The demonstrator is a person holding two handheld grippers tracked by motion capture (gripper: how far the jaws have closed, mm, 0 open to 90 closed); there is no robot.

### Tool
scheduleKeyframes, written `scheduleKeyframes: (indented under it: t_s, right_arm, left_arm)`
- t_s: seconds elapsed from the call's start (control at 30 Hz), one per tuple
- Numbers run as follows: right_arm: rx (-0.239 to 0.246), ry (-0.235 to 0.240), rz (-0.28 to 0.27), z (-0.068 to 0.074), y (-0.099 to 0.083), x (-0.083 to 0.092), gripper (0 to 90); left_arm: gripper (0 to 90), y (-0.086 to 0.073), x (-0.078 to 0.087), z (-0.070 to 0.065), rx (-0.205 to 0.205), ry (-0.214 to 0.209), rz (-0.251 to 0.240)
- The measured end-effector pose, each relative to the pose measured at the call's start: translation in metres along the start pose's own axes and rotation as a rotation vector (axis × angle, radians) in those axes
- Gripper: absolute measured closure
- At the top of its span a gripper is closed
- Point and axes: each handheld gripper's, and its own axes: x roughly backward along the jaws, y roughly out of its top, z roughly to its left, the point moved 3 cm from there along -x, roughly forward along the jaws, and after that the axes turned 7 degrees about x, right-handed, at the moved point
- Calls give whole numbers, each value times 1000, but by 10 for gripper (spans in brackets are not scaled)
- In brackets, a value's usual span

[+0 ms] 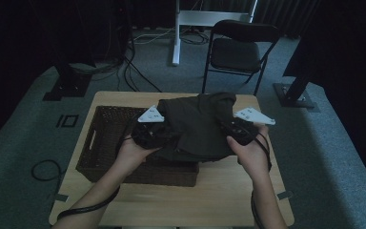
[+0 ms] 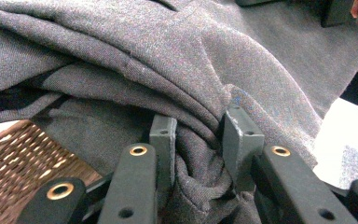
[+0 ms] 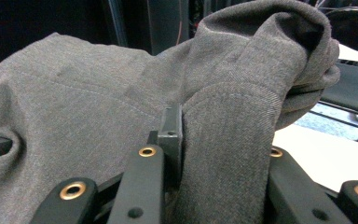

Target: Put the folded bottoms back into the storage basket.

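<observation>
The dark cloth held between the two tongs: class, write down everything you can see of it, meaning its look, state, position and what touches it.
The cloth is a dark grey-brown woven garment with stitched seams, limp and bunched into folds. It hangs raised between the left tongs and right tongs, each shut on a pinched fold at one side. It sits above the table, partly over the brown wicker basket; whether its lower edge rests on the basket cannot be told. Its top flops over in a rolled lump.
</observation>
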Motion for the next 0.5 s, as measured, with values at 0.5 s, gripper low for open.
scheduleKeyframes:
  t_s: [0.5]
  right_arm:
    - [13, 58, 4, 45, 13, -44, 733]
  left_arm:
    - [691, -25, 37, 45, 27, 58, -8]
